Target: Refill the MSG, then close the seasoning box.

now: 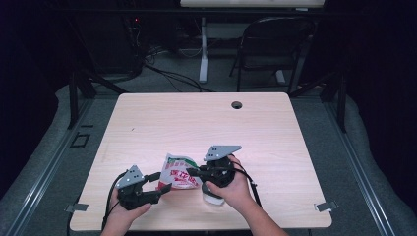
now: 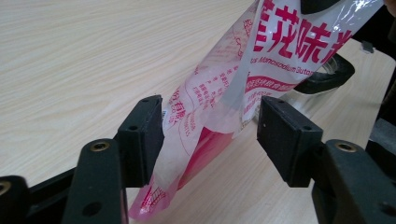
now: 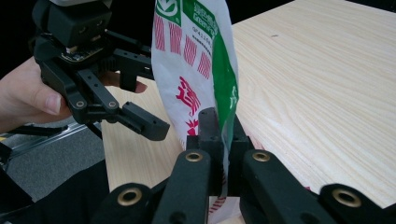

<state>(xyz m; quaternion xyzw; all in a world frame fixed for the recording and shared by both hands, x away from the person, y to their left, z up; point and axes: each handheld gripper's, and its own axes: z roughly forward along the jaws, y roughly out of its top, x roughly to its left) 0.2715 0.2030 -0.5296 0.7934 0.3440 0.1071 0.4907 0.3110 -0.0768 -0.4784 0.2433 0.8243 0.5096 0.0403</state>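
Note:
A plastic seasoning bag (image 1: 178, 174) printed in red, white and green stands upright near the table's front edge. My right gripper (image 1: 191, 172) comes at it from the right and is shut on its upper edge; in the right gripper view the jaws (image 3: 223, 140) pinch the green-and-white film (image 3: 196, 60). My left gripper (image 1: 160, 182) reaches in from the left and stands open. In the left gripper view the bag's lower pink end (image 2: 224, 107) hangs between the spread pads (image 2: 140, 135), close to the left one and apart from the right one.
The light wooden table (image 1: 196, 123) has a cable hole (image 1: 237, 104) at its far edge. A clear jar with a black rim (image 2: 327, 74) sits just behind the bag, under the right hand (image 1: 231, 189). A dark chair (image 1: 275, 44) stands beyond the table.

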